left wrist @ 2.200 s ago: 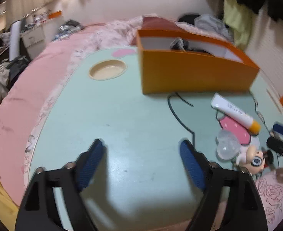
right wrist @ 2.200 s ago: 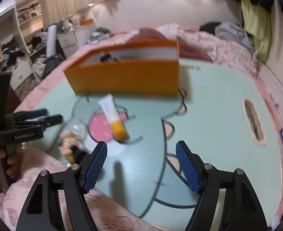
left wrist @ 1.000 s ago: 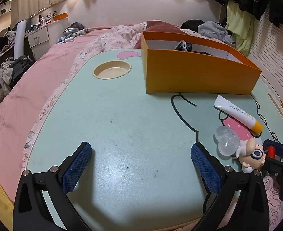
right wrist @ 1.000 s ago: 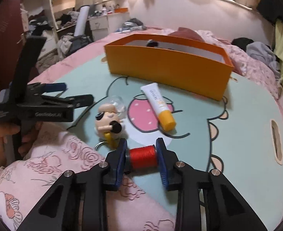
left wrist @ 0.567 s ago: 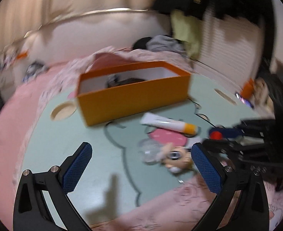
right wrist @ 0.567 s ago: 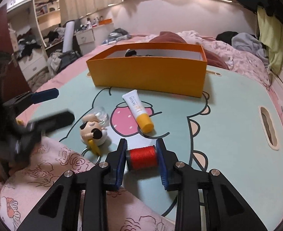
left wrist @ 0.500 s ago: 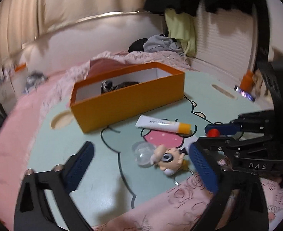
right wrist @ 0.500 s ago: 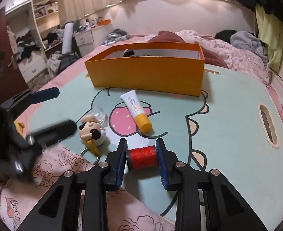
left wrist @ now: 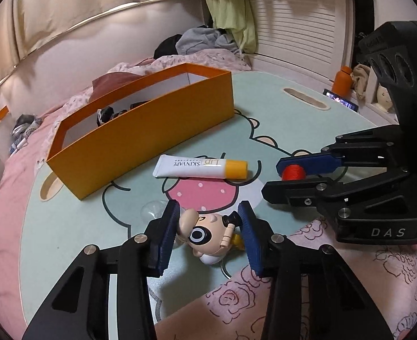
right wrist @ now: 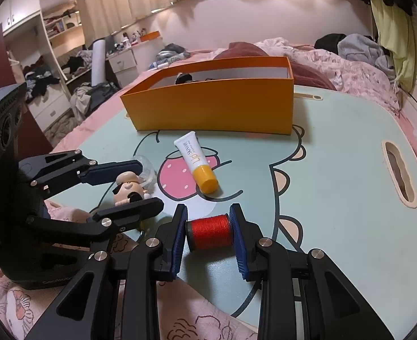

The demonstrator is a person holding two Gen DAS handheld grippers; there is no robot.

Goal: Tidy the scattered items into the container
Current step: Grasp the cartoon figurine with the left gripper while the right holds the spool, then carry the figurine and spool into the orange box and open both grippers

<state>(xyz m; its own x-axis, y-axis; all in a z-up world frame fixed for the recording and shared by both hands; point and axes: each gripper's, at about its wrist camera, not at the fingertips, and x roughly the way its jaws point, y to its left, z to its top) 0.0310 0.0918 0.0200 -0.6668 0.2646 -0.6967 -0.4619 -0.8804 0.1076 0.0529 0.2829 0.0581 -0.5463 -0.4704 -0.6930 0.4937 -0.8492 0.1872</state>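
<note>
The mint-green cartoon-printed worktop [right wrist: 336,153] lay across the bed, and toward its far side stood the long orange box [right wrist: 214,110], open-topped, with some dark item already lying inside. Nearer the edge rested the white tube with a yellow cap [right wrist: 196,164], untouched, its cap end pointing toward the claws. The left claw [left wrist: 208,232] bracketed the small big-headed figurine [left wrist: 207,233], its blue pads close on either side; whether they had actually bitten yet could not be told, and a clear plastic dome [left wrist: 151,211] lay just beside the left pad. The right claw [right wrist: 209,233] was pinching the red thread spool [right wrist: 209,232] by its flat ends, held just above the worktop's near edge. To do this step well, the left claw likely needed to squeeze across the figurine's round head squarely, since a curved, smooth head could squirt out sideways, and to avoid catching the dome. The spool, gripped end to end, looked secure enough to carry over the box's near wall and release low inside.
</note>
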